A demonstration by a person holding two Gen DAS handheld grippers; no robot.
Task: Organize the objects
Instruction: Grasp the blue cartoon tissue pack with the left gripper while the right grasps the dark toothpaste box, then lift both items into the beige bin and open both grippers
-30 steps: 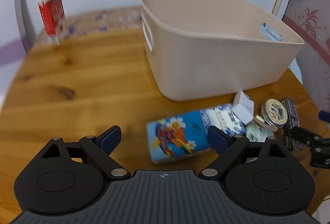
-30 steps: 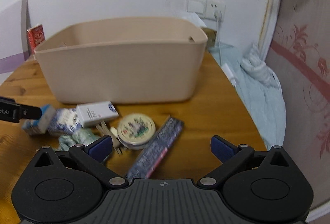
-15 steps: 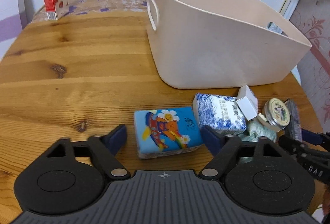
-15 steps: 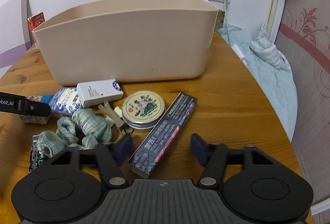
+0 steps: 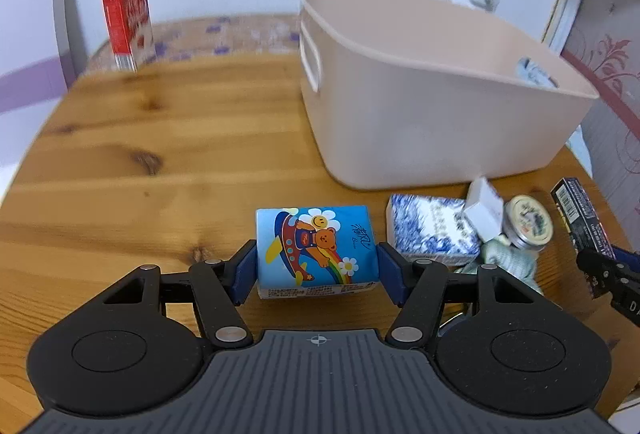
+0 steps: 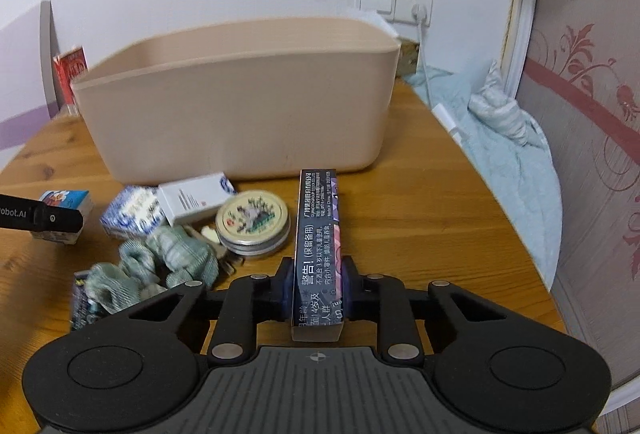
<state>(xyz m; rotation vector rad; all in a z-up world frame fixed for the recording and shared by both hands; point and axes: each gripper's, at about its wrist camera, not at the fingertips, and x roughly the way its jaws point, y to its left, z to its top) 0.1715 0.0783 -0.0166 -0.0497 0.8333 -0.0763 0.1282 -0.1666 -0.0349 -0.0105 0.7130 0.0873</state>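
Note:
My left gripper [image 5: 316,268] is shut on a blue cartoon tissue pack [image 5: 316,248], held just above the wooden table [image 5: 160,162]. My right gripper [image 6: 316,292] is shut on a long dark box [image 6: 318,234] that points toward the beige bin [image 6: 240,102]. The bin also shows in the left wrist view [image 5: 432,90], behind the tissue pack. In front of the bin lie a blue-white tissue pack [image 6: 132,214], a small white box [image 6: 196,196], a round tin [image 6: 253,220] and a green cloth [image 6: 172,258].
A red carton [image 5: 128,22] stands at the table's far left edge. A light blue blanket [image 6: 504,150] lies beyond the table's right edge. A wall socket with a plugged cord [image 6: 416,8] is behind the bin.
My left gripper closed on the cartoon tissue pack and my right gripper closed on the dark box, turning it to point forward. Both were open before.

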